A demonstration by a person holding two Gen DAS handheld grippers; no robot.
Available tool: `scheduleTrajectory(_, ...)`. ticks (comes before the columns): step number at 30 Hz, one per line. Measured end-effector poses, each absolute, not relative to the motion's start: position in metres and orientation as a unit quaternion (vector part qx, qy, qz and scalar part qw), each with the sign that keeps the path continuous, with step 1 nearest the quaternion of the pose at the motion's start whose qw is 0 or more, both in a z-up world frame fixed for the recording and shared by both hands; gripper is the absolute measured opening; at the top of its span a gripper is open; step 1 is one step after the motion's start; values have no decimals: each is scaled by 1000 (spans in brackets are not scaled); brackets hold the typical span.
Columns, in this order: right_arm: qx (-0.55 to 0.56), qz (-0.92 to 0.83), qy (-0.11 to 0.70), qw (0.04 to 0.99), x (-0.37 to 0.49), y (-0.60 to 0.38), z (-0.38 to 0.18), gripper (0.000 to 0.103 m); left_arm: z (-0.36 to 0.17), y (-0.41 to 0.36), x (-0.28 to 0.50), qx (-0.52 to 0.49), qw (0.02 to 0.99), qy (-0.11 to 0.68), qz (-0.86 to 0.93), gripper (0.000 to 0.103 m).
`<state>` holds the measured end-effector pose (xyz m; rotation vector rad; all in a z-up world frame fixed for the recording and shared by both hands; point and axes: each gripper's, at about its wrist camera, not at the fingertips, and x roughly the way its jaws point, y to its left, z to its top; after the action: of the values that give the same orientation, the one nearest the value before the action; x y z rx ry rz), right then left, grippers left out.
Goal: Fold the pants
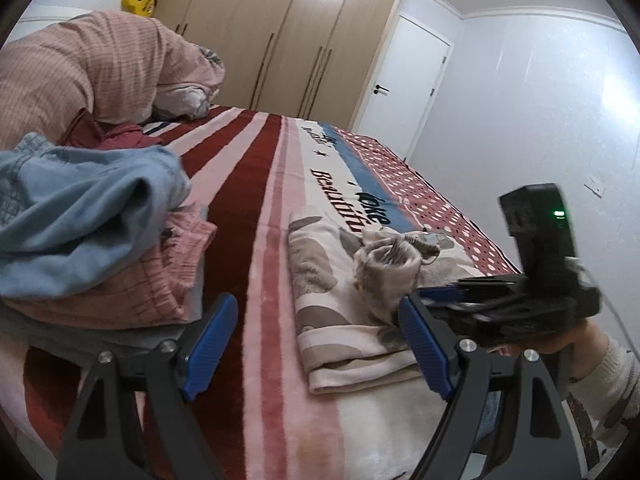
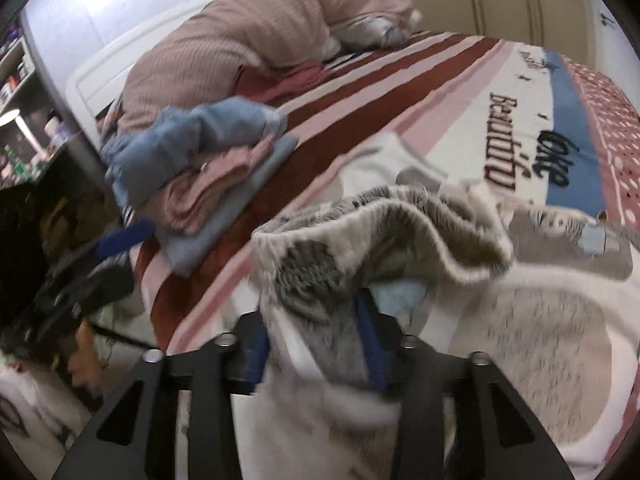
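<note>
pants (image 1: 340,312): cream with grey-brown patches, folded flat on the striped bed (image 1: 256,208), 1 bunched end standing up.
left claw (image 1: 320,344): spread wide, nothing between the fingers; hovers just short of the pants' near edge.
right claw (image 2: 316,344): partly spread, bunched pants fabric between its 2 blue fingers (image 2: 370,344); whether they press it, cannot tell.
clothes pile (image 1: 88,240): blue over pink, left of the pants, apart.
</note>
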<state>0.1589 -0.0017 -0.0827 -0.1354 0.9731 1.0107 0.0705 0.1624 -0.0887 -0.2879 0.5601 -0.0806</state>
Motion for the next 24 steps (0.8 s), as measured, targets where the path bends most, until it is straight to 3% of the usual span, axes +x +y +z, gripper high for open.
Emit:
scheduleTrajectory(9, -24, 377, 395, 837, 157, -106, -47, 54, -94, 121, 114, -113, 942, 299, -99, 81)
scheduleTrajectory(15, 17, 344, 407, 846, 172, -149, -63, 54, -120, 117, 157, -183, 921, 325, -116, 78)
scheduleTrajectory(16, 21, 342, 408, 846, 173, -152, -66, 54, -124, 118, 162, -187, 920, 329, -106, 66)
scheduleTrajectory(17, 25, 341, 409, 846, 174, -156, -70, 54, -128, 118, 166, -186, 919, 338, -86, 44)
scheduleTrajectory(19, 32, 342, 415, 843, 177, -160, -77, 54, -132, 122, 166, -190, 917, 345, -66, 20)
scheduleTrajectory(24, 38, 343, 413, 843, 180, -164, -82, 54, -132, 130, 146, -182, 922, 339, -37, 17)
